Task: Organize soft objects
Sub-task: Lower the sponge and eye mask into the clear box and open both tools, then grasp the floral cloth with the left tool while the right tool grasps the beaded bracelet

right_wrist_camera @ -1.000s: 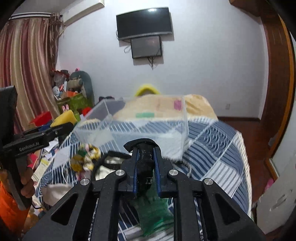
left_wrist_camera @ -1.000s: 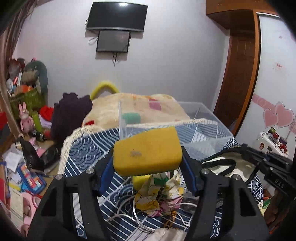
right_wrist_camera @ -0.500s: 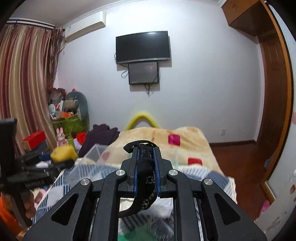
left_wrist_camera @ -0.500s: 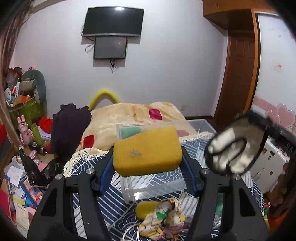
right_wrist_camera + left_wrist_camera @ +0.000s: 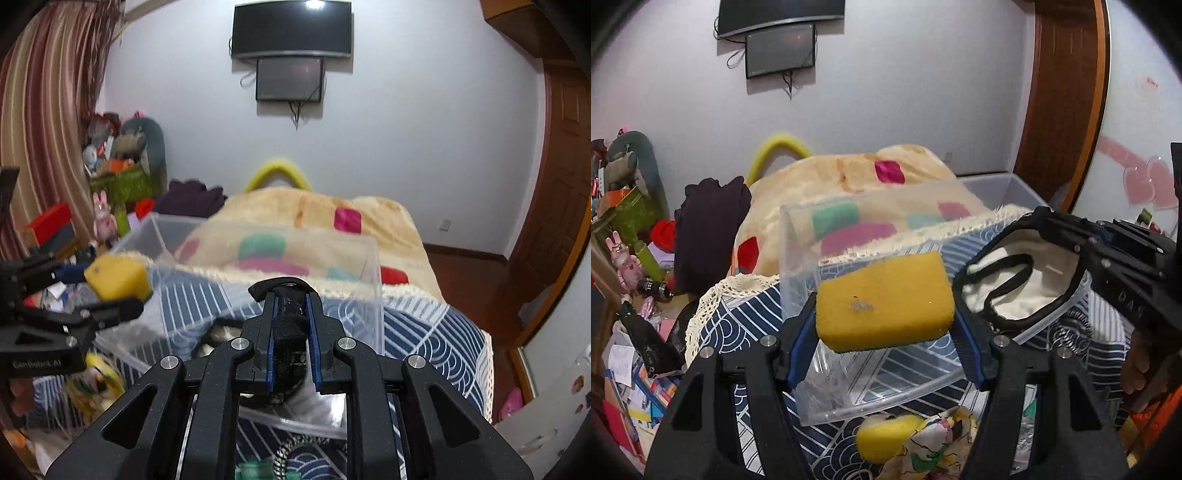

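My left gripper (image 5: 884,314) is shut on a yellow sponge (image 5: 882,301) and holds it above the near left part of a clear plastic bin (image 5: 882,402) on the bed. The sponge also shows in the right wrist view (image 5: 116,278). My right gripper (image 5: 290,317) is shut on the black strap of a white, black-edged cloth bag (image 5: 1019,291), which hangs over the bin's right side. The strap (image 5: 290,332) fills the gap between the right jaws. A crumpled floral cloth with a yellow piece (image 5: 916,443) lies on the bed in front of the bin.
The bed has a blue and white patterned cover (image 5: 424,332) and a cream blanket with coloured patches (image 5: 849,177) behind the bin. A dark garment (image 5: 709,214) and toys (image 5: 122,155) pile up at the left. A green item (image 5: 255,470) lies near the bed's front edge.
Both grippers have come down and forward over the clear bin. The bag has swung from mid-air to hang over the bin's right side. The sponge stays gripped.
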The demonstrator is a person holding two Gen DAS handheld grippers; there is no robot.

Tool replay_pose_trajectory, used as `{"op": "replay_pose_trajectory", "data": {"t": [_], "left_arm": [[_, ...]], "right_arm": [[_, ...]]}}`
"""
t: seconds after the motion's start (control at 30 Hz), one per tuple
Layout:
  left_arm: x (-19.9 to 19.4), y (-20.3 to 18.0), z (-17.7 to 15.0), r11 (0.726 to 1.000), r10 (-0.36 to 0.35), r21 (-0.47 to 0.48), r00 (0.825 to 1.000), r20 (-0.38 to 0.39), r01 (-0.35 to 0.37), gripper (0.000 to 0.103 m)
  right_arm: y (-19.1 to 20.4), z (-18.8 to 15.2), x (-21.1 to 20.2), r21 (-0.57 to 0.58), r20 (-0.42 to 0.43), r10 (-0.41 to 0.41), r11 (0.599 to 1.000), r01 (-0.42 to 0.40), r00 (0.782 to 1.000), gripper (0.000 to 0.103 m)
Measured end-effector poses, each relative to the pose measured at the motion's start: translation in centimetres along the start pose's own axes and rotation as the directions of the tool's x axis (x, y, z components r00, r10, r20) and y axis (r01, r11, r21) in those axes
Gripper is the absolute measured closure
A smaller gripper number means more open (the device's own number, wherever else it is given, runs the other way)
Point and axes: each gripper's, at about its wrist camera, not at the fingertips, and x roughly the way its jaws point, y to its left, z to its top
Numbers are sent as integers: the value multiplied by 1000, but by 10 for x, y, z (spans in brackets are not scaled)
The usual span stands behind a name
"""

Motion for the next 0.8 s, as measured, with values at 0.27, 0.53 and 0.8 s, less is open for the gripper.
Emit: {"op": "replay_pose_trajectory", "data": {"t": [0.27,0.53,0.8], "left_arm": [[-5,-2,-1,1000,3,-8,1000,1,-3,23],[-48,3,-7,998,-1,-58,995,96,6,2],[-61,-6,-35,1000,24,6,997,76,-25,1]], "right_arm": [[-9,-5,-19,-2,-6,39,999,-39,999,38],[-8,-2,-61,-13,89,43,999,-42,995,19],[-24,-39,-59,10,-10,13,1000,-13,1000,19]]}}
